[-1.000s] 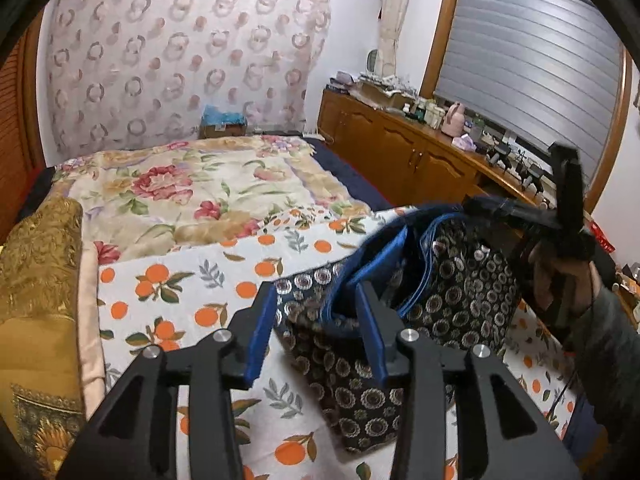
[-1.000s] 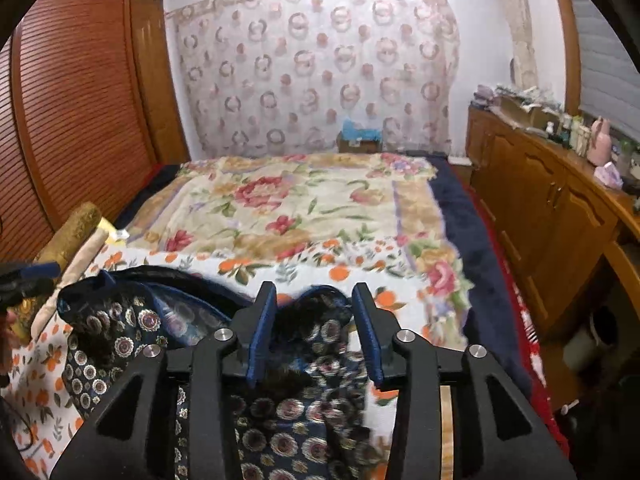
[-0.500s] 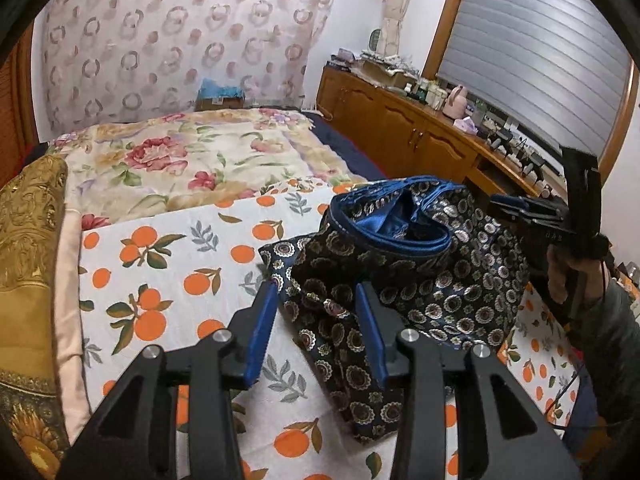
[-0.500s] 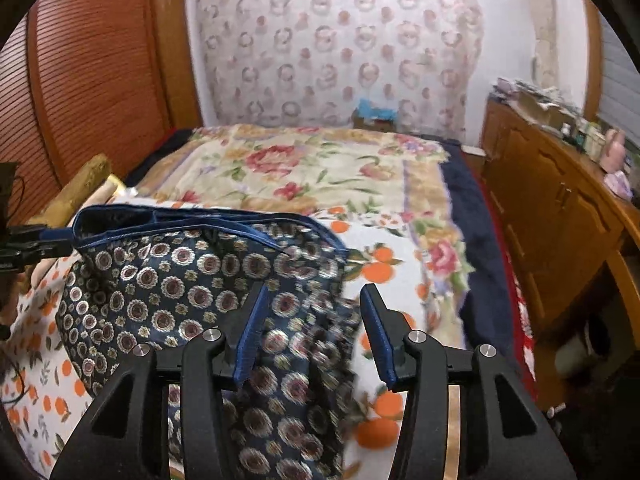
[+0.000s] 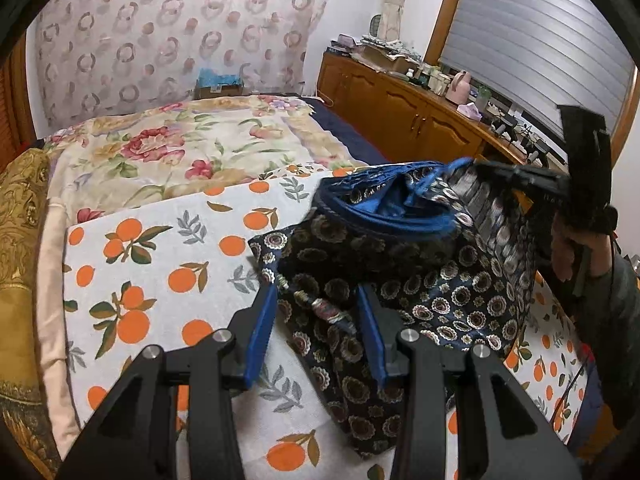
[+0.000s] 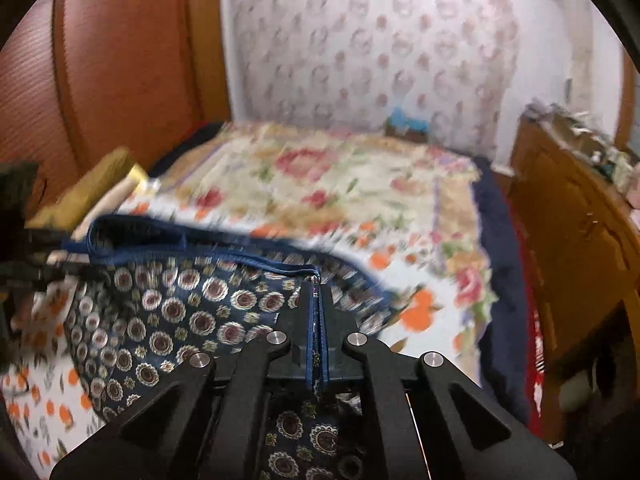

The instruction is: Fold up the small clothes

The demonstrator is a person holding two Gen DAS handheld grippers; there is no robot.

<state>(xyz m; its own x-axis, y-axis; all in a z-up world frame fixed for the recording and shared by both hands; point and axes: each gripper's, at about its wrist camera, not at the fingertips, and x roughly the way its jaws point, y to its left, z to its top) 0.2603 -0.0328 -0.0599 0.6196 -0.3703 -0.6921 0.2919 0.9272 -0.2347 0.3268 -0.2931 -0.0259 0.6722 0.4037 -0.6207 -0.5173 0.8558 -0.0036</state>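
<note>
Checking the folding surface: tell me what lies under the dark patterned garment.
The dark patterned garment lies on an orange-print sheet, which shows all round it. Whatever lies directly beneath the cloth is covered. The right gripper pinches its blue-trimmed edge.

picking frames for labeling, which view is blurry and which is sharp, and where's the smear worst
Right wrist view: motion-blurred nearly throughout, worst on the floral bedspread and orange wardrobe door; only the right tool, shut on the dark navy medallion-print garment, stays crisp. Left wrist view: mostly sharp, the orange-print white sheet reads cleanly between the open left tool; blur only on the lifted garment edge. Both show fisheye bending.
</note>
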